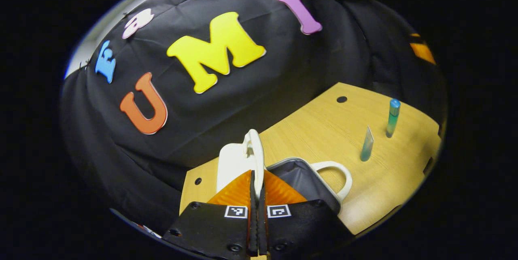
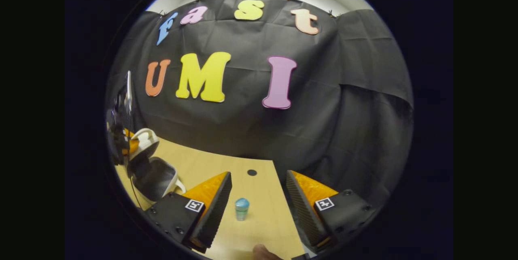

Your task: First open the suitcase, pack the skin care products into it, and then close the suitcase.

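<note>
Left gripper view, fingers: left gripper [image 1: 256, 195] has its orange fingers together, pinching the edge of the white suitcase lid [image 1: 236, 163], which stands raised.
Left gripper view, suitcase: suitcase [image 1: 299, 179] lies open near the table's edge, dark lining showing, white handle [image 1: 338, 177] toward the products.
Left gripper view, products: tall bottle [image 1: 392, 118] and flat tube [image 1: 367, 144] stand upright, near each other, well apart from the case.
Left gripper view, handling: lid looks like a stiff, light shell; a thin edge pinch may slip. Handle seems the surer hold.
Right gripper view, fingers: right gripper [image 2: 259, 201] has fingers wide apart, empty, the blue-capped bottle [image 2: 242, 208] between them on the table [image 2: 267, 227].
Right gripper view, handling: bottle likely light, smooth, tippy; best taken around its mid-body.
Right gripper view, surface and room: pale wood table, smooth, with a dark hole [image 2: 251, 172]; black cloth wall [image 2: 344, 110] close behind.
</note>
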